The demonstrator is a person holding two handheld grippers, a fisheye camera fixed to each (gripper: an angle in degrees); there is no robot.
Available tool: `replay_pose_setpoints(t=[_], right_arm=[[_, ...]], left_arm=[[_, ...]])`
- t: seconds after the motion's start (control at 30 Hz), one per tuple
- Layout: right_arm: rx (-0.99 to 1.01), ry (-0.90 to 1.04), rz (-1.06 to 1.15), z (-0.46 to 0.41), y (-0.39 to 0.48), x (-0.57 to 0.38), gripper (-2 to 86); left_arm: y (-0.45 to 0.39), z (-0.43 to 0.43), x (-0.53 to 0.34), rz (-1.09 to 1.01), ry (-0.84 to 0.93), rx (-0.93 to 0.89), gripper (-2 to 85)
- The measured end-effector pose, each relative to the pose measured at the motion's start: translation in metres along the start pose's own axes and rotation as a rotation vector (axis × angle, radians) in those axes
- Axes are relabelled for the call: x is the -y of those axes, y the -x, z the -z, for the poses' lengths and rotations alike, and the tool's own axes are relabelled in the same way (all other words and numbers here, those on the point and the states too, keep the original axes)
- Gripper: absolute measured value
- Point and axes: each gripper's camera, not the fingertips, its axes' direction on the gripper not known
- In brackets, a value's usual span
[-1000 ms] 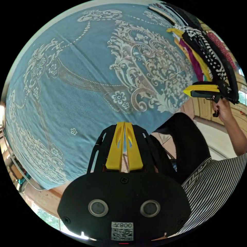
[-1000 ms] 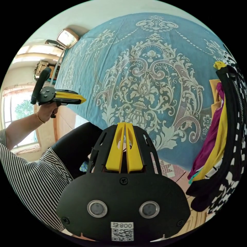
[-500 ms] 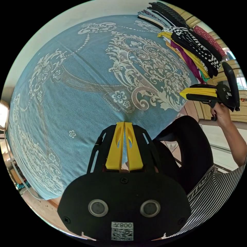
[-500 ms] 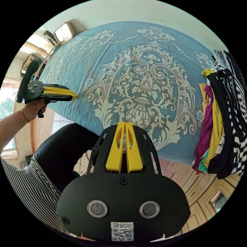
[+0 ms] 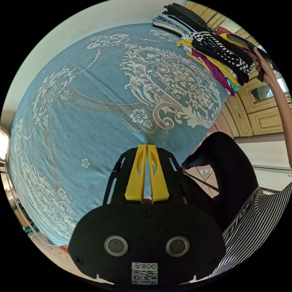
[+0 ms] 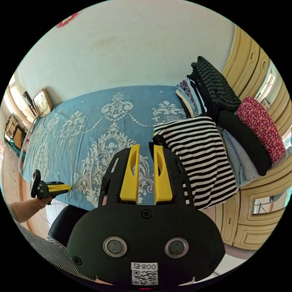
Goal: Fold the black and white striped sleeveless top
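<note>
The black and white striped top (image 6: pixel 197 155) lies folded on top of a pile of clothes at the bed's corner; in the left gripper view it shows as the striped layer (image 5: pixel 231 56) of that pile. My right gripper (image 6: pixel 146 148) hangs just beside the top's near edge, jaws open with nothing between them. In the left gripper view a hand (image 5: pixel 264 68) holds it up above the pile. My left gripper (image 5: pixel 147 146) is shut and empty, low over the blue bedspread (image 5: pixel 91 100) by the bed's near edge; the right gripper view shows it far left (image 6: pixel 69 188).
More folded clothes stand behind the top: a dark striped stack (image 6: pixel 216 85), a red one (image 6: pixel 261 130), black and pale blue ones. Yellow cupboard doors (image 6: pixel 261 219) border the bed. The person's black knee (image 5: pixel 225 170) and striped shirt (image 5: pixel 258 219) are close by.
My right gripper has risen and swung over to the clothes pile, and its jaws have opened. The left gripper stays shut near the bed's edge.
</note>
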Motion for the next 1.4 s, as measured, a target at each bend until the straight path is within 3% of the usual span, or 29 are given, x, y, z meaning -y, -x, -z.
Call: replay_pose_setpoints(t=[0.5,0.8,0.93,1.03,1.4], right_arm=[[-0.082,0.096,-0.081,-0.043,-0.062,0.171,10.1],[-0.108,0.032,-0.132,-0.012,-0.106,0.234,3.2],[0.032,-0.054,-0.156,0.053,-0.137,0.259,2.4],[0.114,-0.137,-0.139,0.121,-0.159,0.281,2.1],[0.473,-0.421,0.03,0.352,-0.202,0.34,2.0]], left_arm=[[0.017,-0.002,0.012,-0.076,0.151,0.022,0.3],[0.046,-0.002,-0.038,-0.057,0.022,0.025,0.3],[0.061,0.003,-0.064,-0.019,-0.022,0.024,0.3],[0.071,0.033,-0.083,-0.017,-0.178,-0.128,0.4],[0.106,0.136,-0.165,-0.146,-0.57,-0.375,1.5]])
